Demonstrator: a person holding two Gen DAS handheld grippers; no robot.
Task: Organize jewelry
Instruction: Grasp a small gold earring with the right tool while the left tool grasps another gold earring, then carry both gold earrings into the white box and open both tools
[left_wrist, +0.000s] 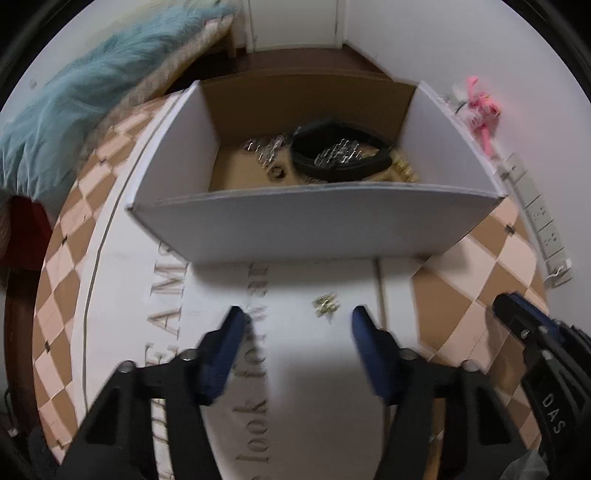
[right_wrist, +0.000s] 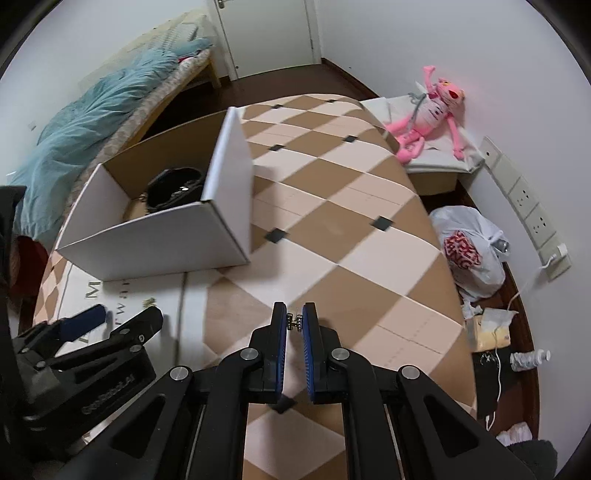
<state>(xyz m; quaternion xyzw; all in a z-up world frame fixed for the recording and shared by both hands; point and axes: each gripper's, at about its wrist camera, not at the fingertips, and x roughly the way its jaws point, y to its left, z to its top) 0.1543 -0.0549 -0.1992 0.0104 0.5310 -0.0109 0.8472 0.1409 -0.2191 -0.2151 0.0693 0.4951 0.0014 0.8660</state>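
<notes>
An open white cardboard box (left_wrist: 314, 221) stands on the checkered table; it also shows in the right wrist view (right_wrist: 155, 236). Inside lie a black band (left_wrist: 332, 155), silver chain pieces (left_wrist: 266, 147) and a gold piece (left_wrist: 404, 170). A small gold jewelry piece (left_wrist: 325, 304) lies on the white lettered sheet in front of the box, between the fingers of my open left gripper (left_wrist: 297, 321). My right gripper (right_wrist: 294, 321) is shut on a small silver earring-like piece (right_wrist: 294, 320), held above the table right of the box. The left gripper also shows in the right wrist view (right_wrist: 118, 317).
A white sheet with lettering (left_wrist: 258, 369) lies on the table. A bed with a blue blanket (right_wrist: 92, 110) stands at the left. A pink plush toy (right_wrist: 432, 107), a plastic bag (right_wrist: 469, 251) and wall sockets (right_wrist: 528, 206) are at the right, off the table.
</notes>
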